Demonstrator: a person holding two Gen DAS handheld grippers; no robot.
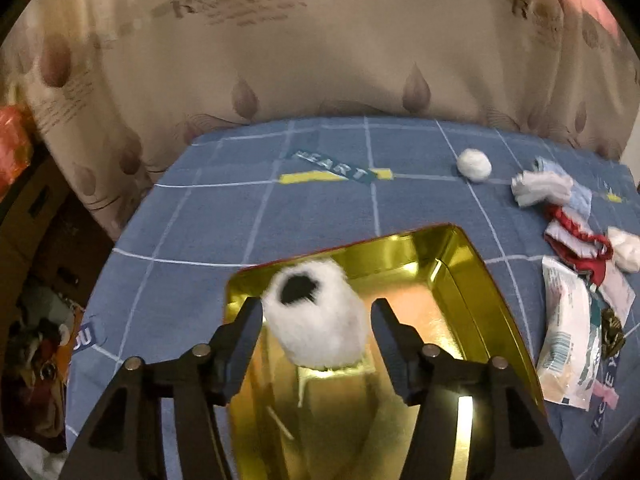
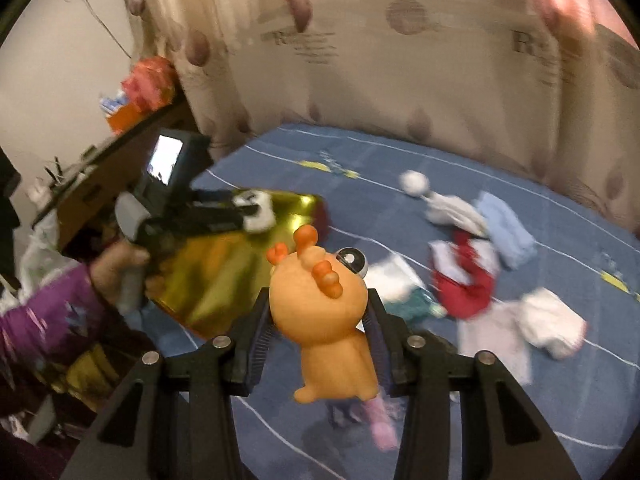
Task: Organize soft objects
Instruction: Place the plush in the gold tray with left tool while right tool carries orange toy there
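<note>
My left claw [image 1: 316, 312] stands wide, white fluffy toy [image 1: 316, 316] loose between its fingers over the gold tin [image 1: 472, 280]; right claw [image 2: 320, 312] clamps the orange toy [image 2: 320, 308], so I'd carry it left over the tin before releasing.

- Bed [image 1: 320, 208]: covered by a blue sheet with white grid lines and yellow marks; a patterned beige curtain hangs behind its far edge.
- Gold tin [image 1: 472, 272]: open, sits on the sheet at the near side.
- White ball [image 1: 474, 164]: lies alone toward the far right.
- Pile of cloths [image 1: 560, 200]: white, pale blue and red pieces, right of the tin.
- Plastic packet [image 1: 568, 336]: flat on the sheet, beside the tin's right wall.
</note>
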